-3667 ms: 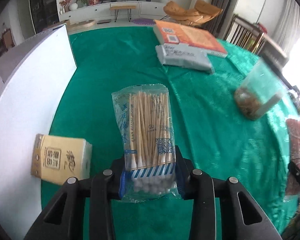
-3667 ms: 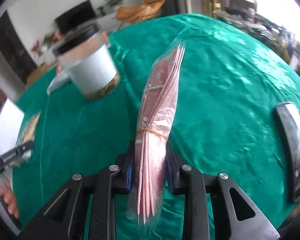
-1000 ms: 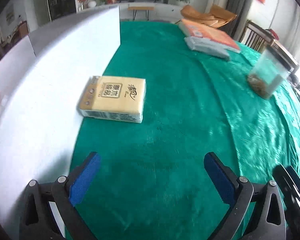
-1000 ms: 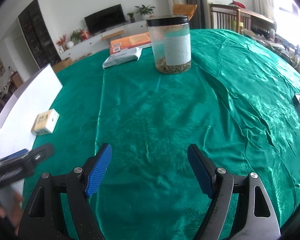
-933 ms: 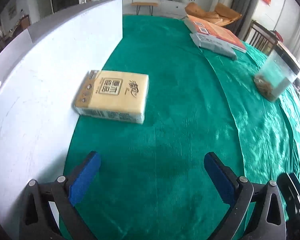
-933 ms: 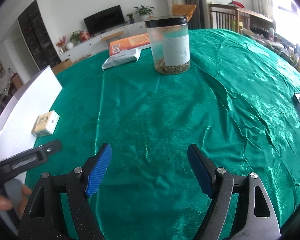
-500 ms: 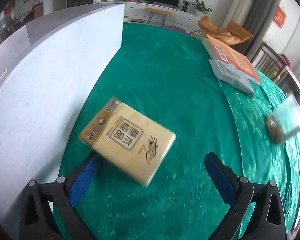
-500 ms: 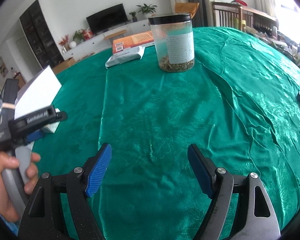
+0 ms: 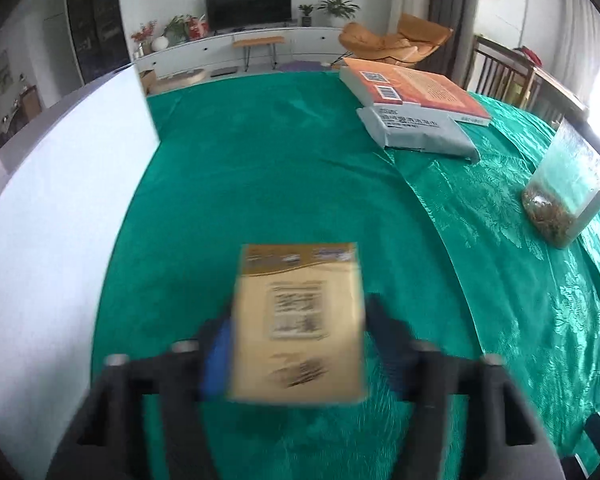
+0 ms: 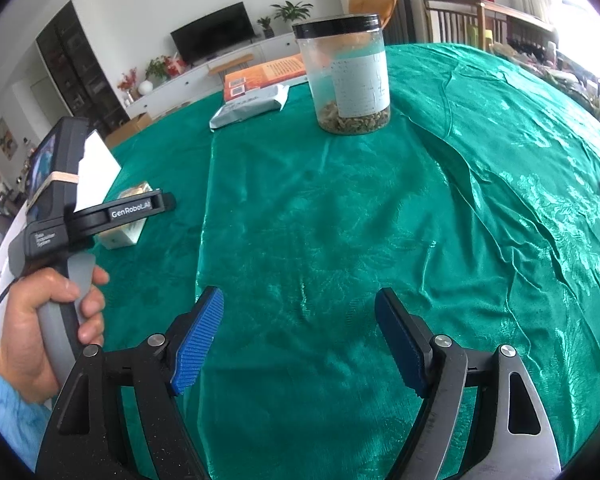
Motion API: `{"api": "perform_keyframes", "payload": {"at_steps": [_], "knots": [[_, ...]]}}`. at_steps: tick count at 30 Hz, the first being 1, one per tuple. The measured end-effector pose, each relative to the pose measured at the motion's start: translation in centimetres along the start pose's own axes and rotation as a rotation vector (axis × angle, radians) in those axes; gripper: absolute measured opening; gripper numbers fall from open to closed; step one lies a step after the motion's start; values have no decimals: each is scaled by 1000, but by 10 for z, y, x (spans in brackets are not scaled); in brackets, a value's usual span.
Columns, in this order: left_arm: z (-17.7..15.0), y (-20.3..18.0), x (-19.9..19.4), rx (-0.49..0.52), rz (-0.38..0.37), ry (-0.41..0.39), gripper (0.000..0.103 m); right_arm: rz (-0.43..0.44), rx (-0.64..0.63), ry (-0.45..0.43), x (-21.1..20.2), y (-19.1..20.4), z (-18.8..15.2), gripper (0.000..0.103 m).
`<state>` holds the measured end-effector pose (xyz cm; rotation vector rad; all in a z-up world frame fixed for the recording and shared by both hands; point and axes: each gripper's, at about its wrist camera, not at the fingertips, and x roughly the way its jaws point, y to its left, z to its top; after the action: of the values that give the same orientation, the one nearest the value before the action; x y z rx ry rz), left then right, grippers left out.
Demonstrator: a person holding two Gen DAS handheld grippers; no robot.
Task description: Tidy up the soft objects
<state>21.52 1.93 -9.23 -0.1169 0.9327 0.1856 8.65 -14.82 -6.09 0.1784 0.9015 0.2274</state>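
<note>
Tissue pack caught between the left fingers, right tool idle

Tan, soft-sided rectangular tissue pack sits between the two fingers of the left gripper, its printed face up and its long sides against the blue pads. The view is smeared with motion, so I cannot tell whether the pack is lifted or lying on the shiny green tablecloth; the fingers look closed onto it. From the right wrist view the pack shows pale under the left tool's black fingers, near the left edge of the table beside the tall white board. Gripping across the narrow width seems sensible: a squashy pack gives under the pads and is less likely to slip.

Nothing is held by the right gripper, whose pads stand wide apart over bare cloth near the front edge, seemingly waiting.

Towards the far edge lie an orange book and a grey plastic-wrapped packet, touching; a clear black-lidded jar stands towards the right edge.
</note>
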Motion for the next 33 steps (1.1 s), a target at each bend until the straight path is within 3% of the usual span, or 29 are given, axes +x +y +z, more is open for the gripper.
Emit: {"api": "perform_keyframes", "payload": {"at_steps": [3,7,9,13,16,18,19,20,21,22,25,29,33], "knots": [[-17,5,-16,-9,-45,22,52,2,9,4,1,-2,0,81],[-49,-3,-40,68,-80,23,52,0,18,1,0,-3,0,81],[-55,-11,-52,87,-132,24,52,-5,28,-20,-5,-5,1,81],[-46,-57,-66,198,-234,11,52,20,118,-134,-42,-24,2,81],[-35,-105,-69,261,-298,5,52,-18,162,-236,-80,-41,-7,81],[-25,-149,-77,317,-399,-24,53,-29,193,-315,-106,-50,-17,81],[-20,-174,-81,353,-432,-47,56,-29,208,-355,-117,-54,-22,81],[-17,-189,-81,373,-439,-53,78,-32,215,-377,-123,-57,-25,81],[-13,-203,-78,389,-435,-45,94,-32,228,-395,-128,-60,-28,81],[-11,-209,-75,389,-422,-41,102,-27,239,-399,-129,-63,-28,81],[-10,-200,-63,373,-389,-10,103,-18,285,-393,-128,-72,-28,81],[-10,-151,-54,330,-298,-14,103,2,312,-377,-124,-77,-24,81],[20,-108,-36,320,-189,-12,103,18,296,-350,-121,-73,-26,81]]}}
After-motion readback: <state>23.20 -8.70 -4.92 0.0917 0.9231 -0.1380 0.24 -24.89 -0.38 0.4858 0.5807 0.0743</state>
